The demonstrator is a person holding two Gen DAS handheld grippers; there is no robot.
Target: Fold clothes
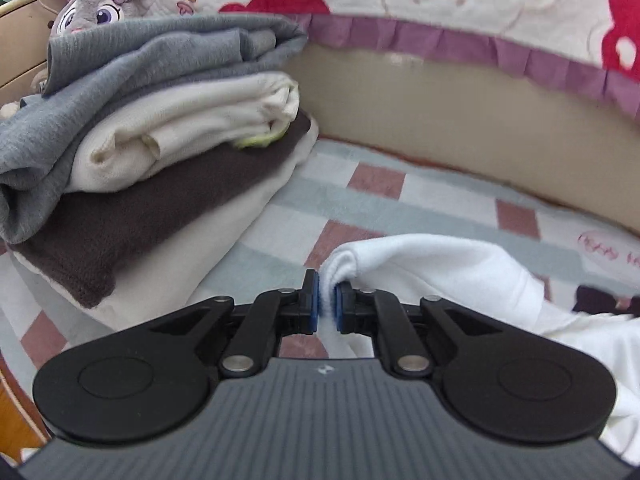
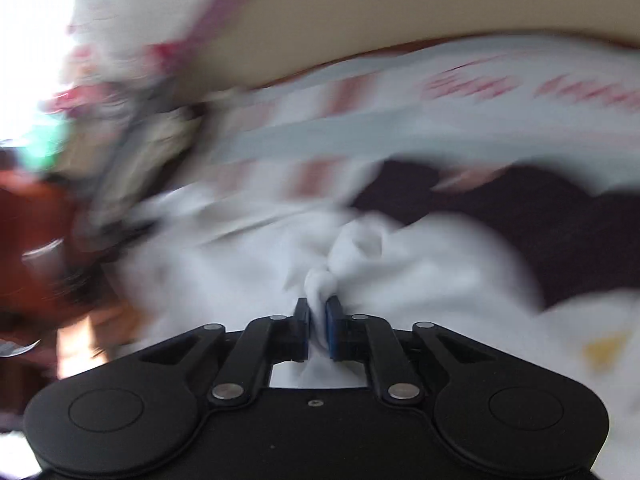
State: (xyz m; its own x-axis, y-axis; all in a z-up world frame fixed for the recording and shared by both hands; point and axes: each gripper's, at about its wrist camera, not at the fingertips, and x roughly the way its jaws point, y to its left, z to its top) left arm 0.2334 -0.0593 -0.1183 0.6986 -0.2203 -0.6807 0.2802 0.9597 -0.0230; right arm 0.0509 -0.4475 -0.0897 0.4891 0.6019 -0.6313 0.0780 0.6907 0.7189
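My left gripper (image 1: 328, 300) is shut on a bunched edge of a white garment (image 1: 460, 276), which trails off to the right over the checked bed cover (image 1: 352, 216). My right gripper (image 2: 317, 324) is shut on another bunched part of the white garment (image 2: 420, 260); this view is heavily motion-blurred. A stack of folded clothes (image 1: 132, 152), grey on top, then cream, dark brown and off-white, sits on the bed to the left of the left gripper.
A beige padded bed rail (image 1: 460, 112) runs across the back, with a quilt with a purple frill (image 1: 440, 40) draped over it. A grey plush toy (image 1: 96, 8) sits behind the stack. A dark garment (image 2: 500, 216) lies beyond the white one in the right wrist view.
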